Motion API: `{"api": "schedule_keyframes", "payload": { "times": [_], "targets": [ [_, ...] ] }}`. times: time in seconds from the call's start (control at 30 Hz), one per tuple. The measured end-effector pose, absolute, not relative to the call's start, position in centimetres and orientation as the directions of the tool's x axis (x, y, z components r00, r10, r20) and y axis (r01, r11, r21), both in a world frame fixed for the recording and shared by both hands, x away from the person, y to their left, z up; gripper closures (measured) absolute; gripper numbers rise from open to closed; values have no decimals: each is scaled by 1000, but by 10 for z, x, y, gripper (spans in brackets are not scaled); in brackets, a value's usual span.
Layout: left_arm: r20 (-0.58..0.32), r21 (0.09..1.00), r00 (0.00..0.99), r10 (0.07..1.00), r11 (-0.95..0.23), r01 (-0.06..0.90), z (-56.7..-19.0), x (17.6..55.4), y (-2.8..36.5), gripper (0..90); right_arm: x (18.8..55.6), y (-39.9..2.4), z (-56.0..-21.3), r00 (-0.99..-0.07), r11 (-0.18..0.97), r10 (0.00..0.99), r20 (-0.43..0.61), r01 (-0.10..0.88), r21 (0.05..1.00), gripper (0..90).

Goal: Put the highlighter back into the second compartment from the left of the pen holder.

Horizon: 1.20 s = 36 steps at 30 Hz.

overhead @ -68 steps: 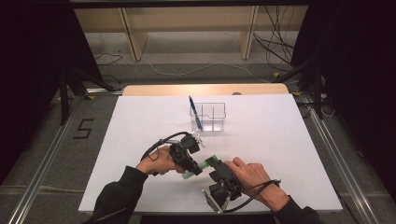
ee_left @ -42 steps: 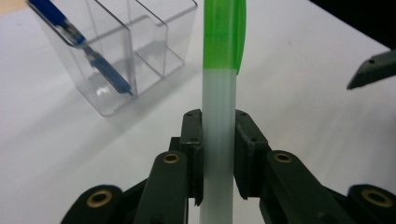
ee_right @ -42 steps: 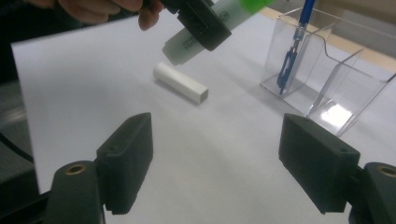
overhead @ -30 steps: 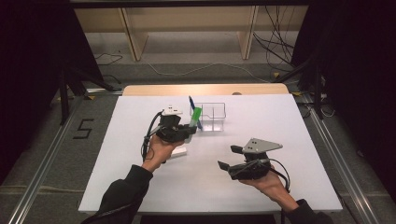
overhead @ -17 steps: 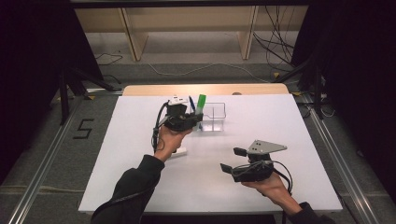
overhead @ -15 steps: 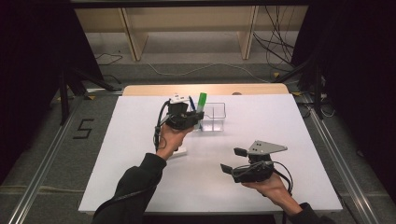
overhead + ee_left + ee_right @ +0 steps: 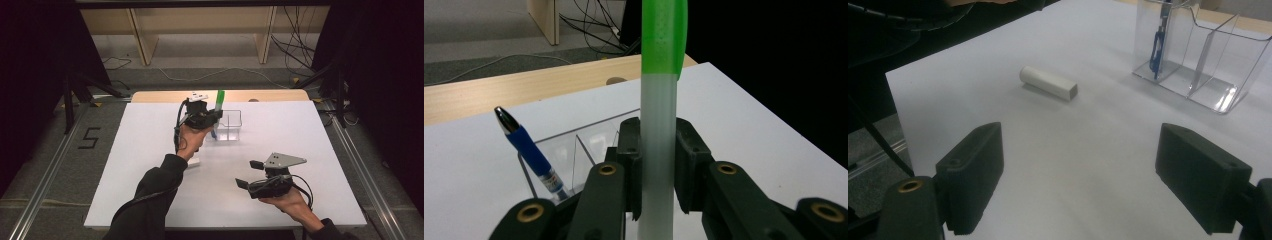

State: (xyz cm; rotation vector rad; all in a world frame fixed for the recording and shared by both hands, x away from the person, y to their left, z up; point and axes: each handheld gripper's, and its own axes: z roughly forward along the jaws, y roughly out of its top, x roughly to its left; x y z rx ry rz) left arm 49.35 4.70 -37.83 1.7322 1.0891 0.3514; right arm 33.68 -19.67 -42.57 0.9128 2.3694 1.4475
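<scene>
Claw on your left is clamped on the upright green-capped marker just above the clear organizer (blue pen already inside), so next lower it straight into a compartment, while your right claw waits spread apart, empty.

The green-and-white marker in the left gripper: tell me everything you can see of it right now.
The marker is a round stick with a frosted white, plastic-looking barrel and a translucent green upper part. It stands upright, clamped at mid-barrel between the pads of the left gripper. In the high view it is held above the near-left corner of the clear organizer, beside the blue pen. Its lower end is hidden.
</scene>
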Motion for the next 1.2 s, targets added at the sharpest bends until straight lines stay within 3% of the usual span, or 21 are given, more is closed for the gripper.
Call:
{"api": "schedule_keyframes", "payload": {
  "times": [1.2],
  "targets": [
    [-220, 870, 486, 846, -54, 489, -399, 529, 16, 760, 337, -195, -428, -793, 347, 598, 114, 384, 856, 213]
  ]
}}
